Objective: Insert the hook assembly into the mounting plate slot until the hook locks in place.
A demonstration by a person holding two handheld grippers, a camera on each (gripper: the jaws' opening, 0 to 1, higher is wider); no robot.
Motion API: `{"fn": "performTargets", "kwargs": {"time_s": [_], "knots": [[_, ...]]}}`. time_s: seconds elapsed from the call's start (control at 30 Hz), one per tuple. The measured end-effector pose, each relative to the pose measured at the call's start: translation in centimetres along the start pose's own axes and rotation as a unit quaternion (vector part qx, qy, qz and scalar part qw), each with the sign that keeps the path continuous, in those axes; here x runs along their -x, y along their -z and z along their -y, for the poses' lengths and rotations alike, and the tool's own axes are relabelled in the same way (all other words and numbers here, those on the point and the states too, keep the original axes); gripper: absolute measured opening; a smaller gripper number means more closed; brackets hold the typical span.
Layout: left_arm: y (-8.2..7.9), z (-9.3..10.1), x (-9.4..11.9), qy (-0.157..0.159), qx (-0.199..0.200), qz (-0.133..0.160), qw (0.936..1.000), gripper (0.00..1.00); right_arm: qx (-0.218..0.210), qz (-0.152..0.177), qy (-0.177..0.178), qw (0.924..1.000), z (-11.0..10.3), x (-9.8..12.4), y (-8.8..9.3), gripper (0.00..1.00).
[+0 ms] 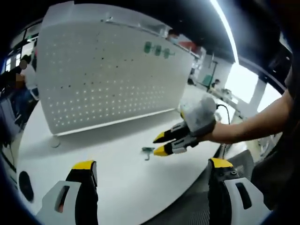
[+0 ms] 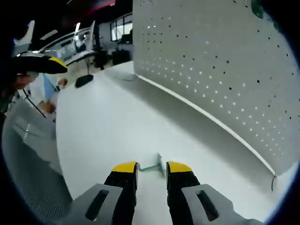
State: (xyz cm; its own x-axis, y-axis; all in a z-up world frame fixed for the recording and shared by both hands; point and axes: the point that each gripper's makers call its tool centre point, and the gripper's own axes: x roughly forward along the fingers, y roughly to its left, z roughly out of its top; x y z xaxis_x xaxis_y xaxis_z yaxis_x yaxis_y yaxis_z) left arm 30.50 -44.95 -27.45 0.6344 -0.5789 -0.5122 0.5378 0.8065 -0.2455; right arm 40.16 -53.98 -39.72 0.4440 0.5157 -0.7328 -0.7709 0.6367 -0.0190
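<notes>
Right claw (image 2: 151, 169) is low over the desk (image 2: 93, 122), jaws narrow w/ a gap, tips flanking the small green hook (image 2: 151, 166) lying flat; not gripped yet. To do it well: settle lower, centre hook btwn tips, then close square. Left claw (image 1: 152, 165) is wide, nothing in it, hanging back. Right forearm reaches in level. Pegboard (image 1: 108, 75) stands upright behind, w/ green pieces near its top.
</notes>
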Motion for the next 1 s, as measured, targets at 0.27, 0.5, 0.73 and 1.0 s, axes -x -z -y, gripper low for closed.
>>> {"fn": "performTargets", "kwargs": {"time_s": [0.27, 0.5, 0.73, 1.0], "knots": [[0.0, -0.3, -0.1, -0.003, 0.005, 0.0, 1.0, 1.0, 0.009, -0.047, -0.001, 0.9989, 1.0, -1.1, 1.5, 0.11], [0.3, -0.4, -0.2, -0.003, 0.008, -0.004, 1.0, 1.0, 0.017, -0.057, -0.003, 0.9982, 1.2, -1.4, 2.0, 0.09], [0.3, -0.5, -0.2, -0.003, 0.007, -0.006, 1.0, 1.0, 0.024, -0.058, -0.015, 0.9979, 0.8, -1.9, 1.8, 0.07], [0.3, -0.5, -0.2, -0.004, 0.007, -0.007, 0.9999, 1.0, -0.001, -0.058, -0.023, 0.998, 0.8, -2.2, 2.0, 0.0]]}}
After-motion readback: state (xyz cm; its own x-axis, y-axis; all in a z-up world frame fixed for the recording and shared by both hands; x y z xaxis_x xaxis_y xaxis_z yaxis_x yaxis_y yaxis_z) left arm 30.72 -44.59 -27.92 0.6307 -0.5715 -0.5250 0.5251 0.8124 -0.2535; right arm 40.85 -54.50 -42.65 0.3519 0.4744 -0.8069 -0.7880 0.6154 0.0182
